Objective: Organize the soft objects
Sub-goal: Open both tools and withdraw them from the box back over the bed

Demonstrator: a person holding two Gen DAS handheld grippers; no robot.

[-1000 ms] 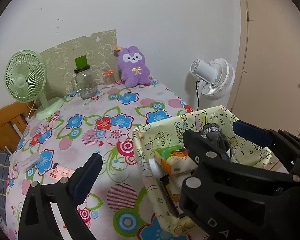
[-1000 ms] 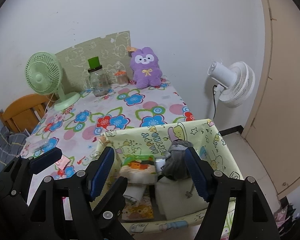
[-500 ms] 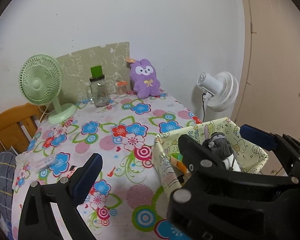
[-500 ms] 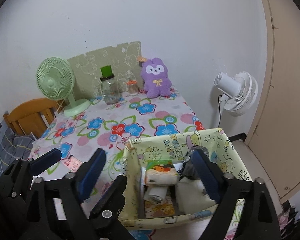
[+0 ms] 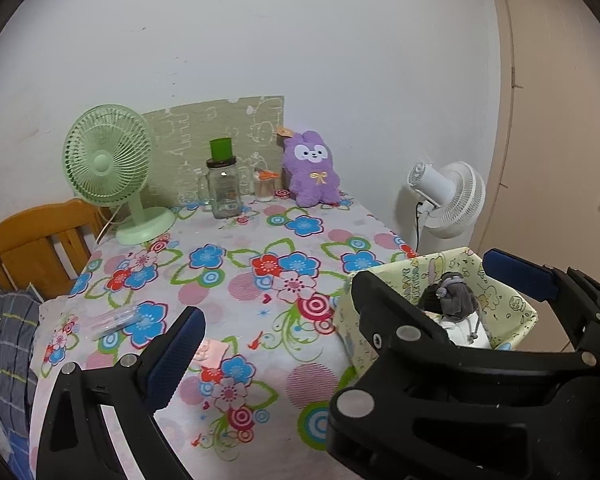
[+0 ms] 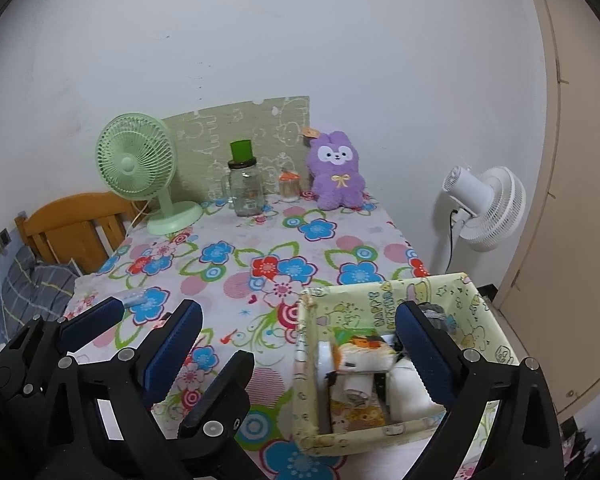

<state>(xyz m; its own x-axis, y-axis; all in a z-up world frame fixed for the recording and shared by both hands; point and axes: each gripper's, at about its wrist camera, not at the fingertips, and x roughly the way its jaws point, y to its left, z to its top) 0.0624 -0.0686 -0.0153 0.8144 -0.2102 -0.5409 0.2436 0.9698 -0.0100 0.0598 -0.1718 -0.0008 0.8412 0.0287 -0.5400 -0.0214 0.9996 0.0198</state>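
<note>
A yellow-green cartoon-print fabric basket (image 6: 384, 300) (image 5: 512, 312) stands at the table's near right corner. It holds a grey bundled sock (image 5: 452, 300), an orange-printed tissue pack (image 6: 364, 354) and white rolls. A purple plush bunny (image 6: 336, 172) (image 5: 312, 170) sits upright at the back against the wall. My right gripper (image 6: 298, 312) hovers before the basket with its jaws opening wide and pressing on nothing. My left gripper (image 5: 300, 332) is open over the flowered tablecloth with nothing in it. The right gripper's black finger hides its right finger.
At the back stand a green desk fan (image 6: 140, 160), a glass jar with a green lid (image 6: 246, 192) and a small jar (image 6: 290, 188). A white floor fan (image 6: 488, 208) stands off the right edge, a wooden chair (image 6: 68, 224) off the left. A clear plastic item (image 5: 116, 318) lies near left.
Both grippers drew back and rose from the basket, so more of the table shows. The right jaws spread apart, leaving the grey bundle in the basket.
</note>
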